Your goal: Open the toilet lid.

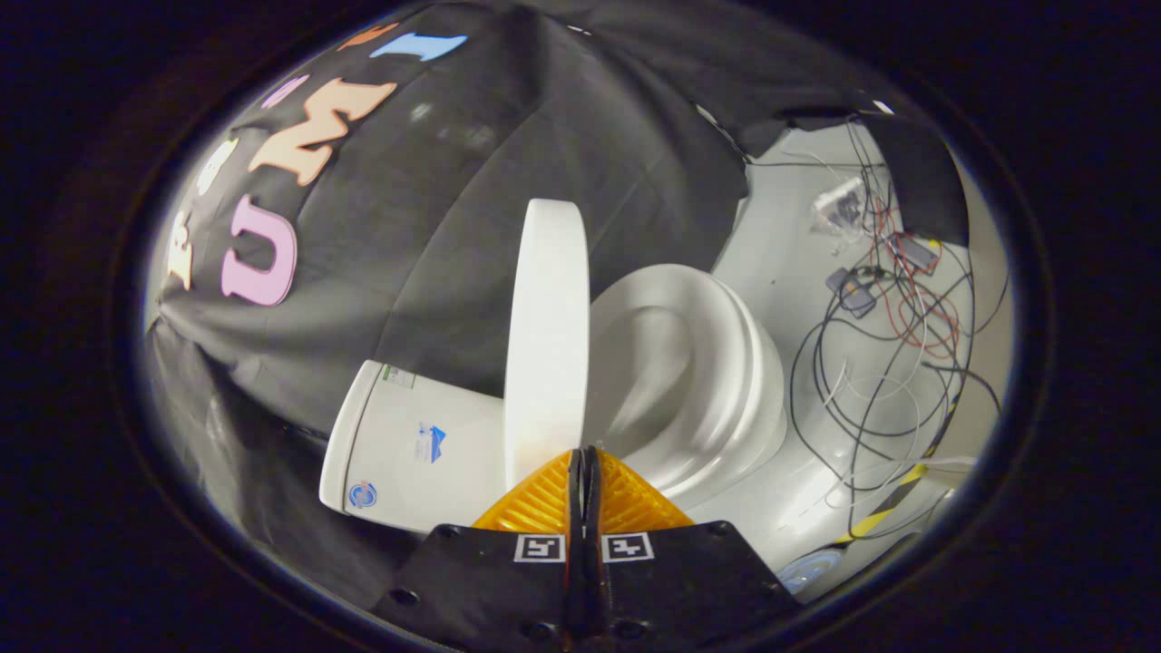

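Toilet lid (547,336): raised, edge-on, just ahead of my fingertips.
My claw (585,458): clenched, empty.
Toilet seat (703,363): beyond, rim uncovered.
Cables (884,363): floor past the seat.

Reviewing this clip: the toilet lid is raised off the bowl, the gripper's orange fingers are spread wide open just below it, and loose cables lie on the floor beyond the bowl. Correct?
Not quite. In the gripper view the orange fingers of the gripper are closed together, with nothing between them, not spread wide. The rest holds: the toilet lid stands raised off the bowl, and loose cables lie on the floor beyond it.
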`<state>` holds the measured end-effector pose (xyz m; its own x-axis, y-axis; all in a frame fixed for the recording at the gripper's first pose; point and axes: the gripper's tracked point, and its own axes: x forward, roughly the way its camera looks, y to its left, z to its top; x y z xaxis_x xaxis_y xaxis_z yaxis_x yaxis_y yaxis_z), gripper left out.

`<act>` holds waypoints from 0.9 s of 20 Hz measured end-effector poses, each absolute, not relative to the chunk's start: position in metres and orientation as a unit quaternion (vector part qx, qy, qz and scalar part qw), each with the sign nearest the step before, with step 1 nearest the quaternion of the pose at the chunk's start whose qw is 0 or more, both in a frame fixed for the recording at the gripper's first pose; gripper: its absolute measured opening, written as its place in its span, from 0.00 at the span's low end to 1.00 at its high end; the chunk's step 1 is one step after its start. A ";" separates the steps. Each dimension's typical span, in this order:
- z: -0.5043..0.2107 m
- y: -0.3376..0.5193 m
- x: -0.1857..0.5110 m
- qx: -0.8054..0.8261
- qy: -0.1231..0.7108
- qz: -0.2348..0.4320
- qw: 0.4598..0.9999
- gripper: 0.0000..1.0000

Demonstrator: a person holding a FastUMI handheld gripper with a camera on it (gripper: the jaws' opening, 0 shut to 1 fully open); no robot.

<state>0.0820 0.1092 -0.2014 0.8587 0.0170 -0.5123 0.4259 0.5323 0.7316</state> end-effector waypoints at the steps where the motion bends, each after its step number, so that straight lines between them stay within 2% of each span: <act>1: -0.192 0.112 0.083 0.463 0.236 -0.118 0.846 0.00; 8: -0.148 0.136 0.096 0.411 0.238 -0.111 0.873 0.00; 18: -0.113 0.163 0.111 0.391 0.226 -0.112 0.885 0.00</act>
